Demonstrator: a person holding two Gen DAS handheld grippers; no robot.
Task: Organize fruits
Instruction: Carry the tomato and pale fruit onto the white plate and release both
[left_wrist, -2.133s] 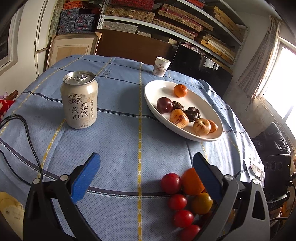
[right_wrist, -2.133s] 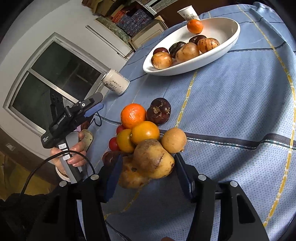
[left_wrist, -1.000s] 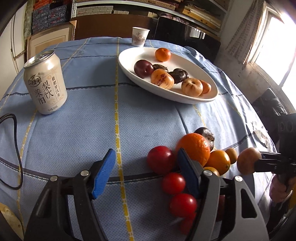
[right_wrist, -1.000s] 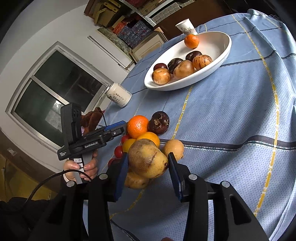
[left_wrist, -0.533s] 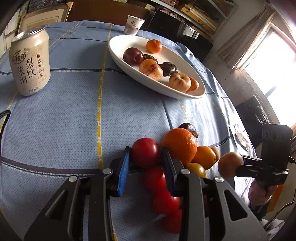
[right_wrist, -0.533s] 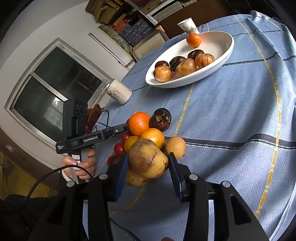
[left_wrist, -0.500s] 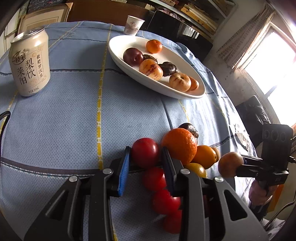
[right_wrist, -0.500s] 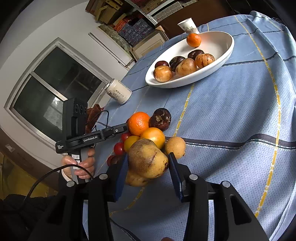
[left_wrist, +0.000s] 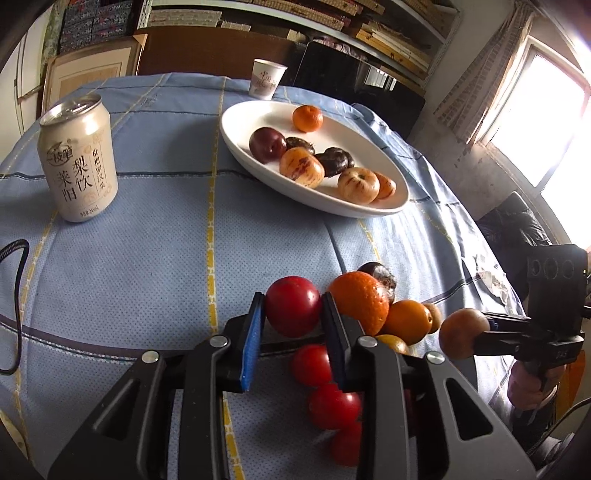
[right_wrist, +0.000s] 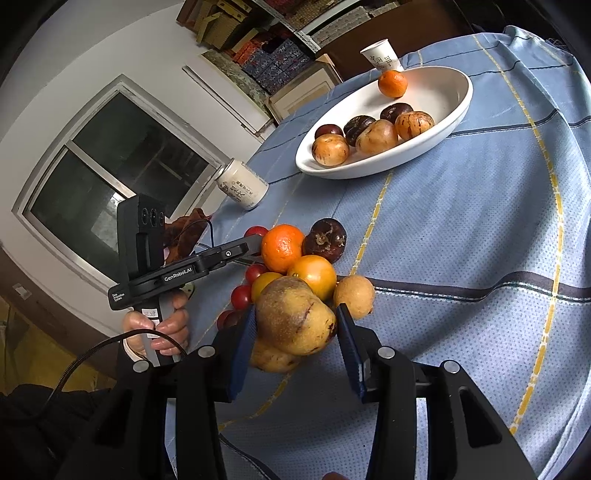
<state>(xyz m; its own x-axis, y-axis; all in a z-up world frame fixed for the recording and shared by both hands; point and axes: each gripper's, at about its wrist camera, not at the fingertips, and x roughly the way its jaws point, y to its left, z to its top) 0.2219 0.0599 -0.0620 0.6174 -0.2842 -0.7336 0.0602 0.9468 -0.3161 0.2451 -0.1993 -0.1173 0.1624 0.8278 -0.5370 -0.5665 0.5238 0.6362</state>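
Left gripper (left_wrist: 291, 325) fingers clamped on round red tomato (left_wrist: 292, 305), near edge of blue-clothed worktop (left_wrist: 147, 258). Right gripper (right_wrist: 295, 343) fingers clamped on brownish-yellow pear (right_wrist: 295, 320). White oval plate (left_wrist: 369, 206) far side.

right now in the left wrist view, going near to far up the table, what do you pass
left gripper shut on the red tomato → drink can → white oval plate of fruit → paper cup
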